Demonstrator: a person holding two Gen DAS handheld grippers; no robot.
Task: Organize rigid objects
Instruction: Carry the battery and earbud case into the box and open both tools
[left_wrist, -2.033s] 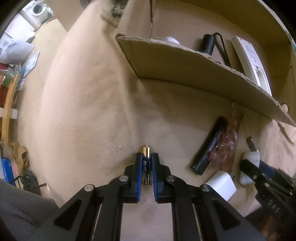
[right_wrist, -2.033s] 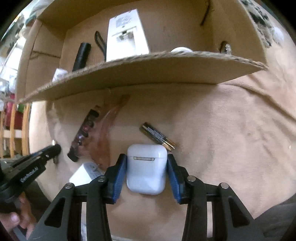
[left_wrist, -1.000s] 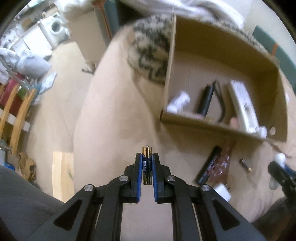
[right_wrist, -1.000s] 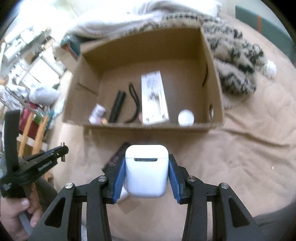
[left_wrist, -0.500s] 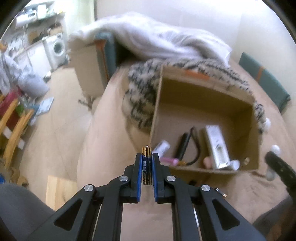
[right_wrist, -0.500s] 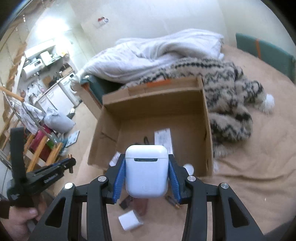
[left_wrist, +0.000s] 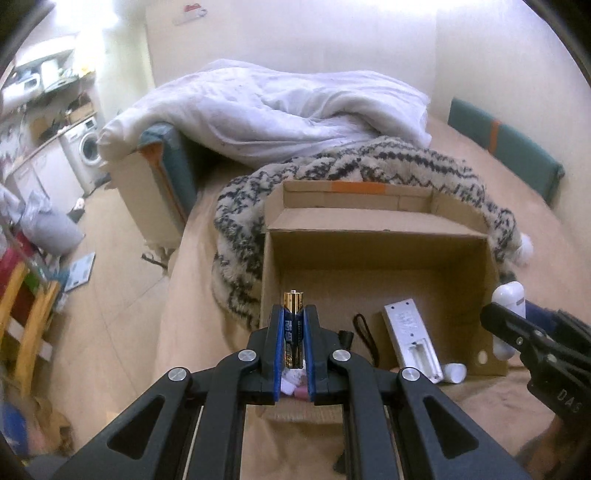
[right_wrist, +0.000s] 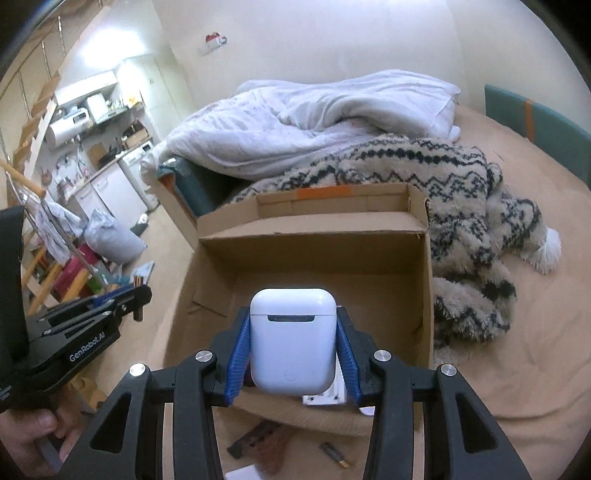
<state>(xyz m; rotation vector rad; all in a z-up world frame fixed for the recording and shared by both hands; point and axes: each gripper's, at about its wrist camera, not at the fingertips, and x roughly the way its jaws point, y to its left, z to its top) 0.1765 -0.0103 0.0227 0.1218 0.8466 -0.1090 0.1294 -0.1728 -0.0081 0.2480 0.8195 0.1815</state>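
My left gripper (left_wrist: 293, 317) is shut on a blue and gold battery (left_wrist: 294, 328) that stands upright between its pads, raised over the near left corner of the open cardboard box (left_wrist: 376, 254). Shut on a white earbud case (right_wrist: 293, 343), my right gripper (right_wrist: 293, 325) hangs above the box's (right_wrist: 314, 258) near wall. Inside the box lie a white remote (left_wrist: 412, 339), a black flashlight with a strap (left_wrist: 360, 336) and a small white piece (left_wrist: 454, 373). From the left wrist view the right gripper (left_wrist: 517, 325) and its white case show at the right edge.
On the tan bed cover in front of the box lie a second battery (right_wrist: 334, 456), a black stick-shaped item (right_wrist: 251, 441) and a white block (right_wrist: 240, 474). A patterned fleece blanket (right_wrist: 461, 206) and a white duvet (right_wrist: 314, 122) lie behind the box. A hand (right_wrist: 29, 435) holds the left gripper (right_wrist: 136, 306).
Both grippers have risen off the bed cover with their loads and tilted up, so the whole box and the room behind it have come into view. Neither grip has changed.
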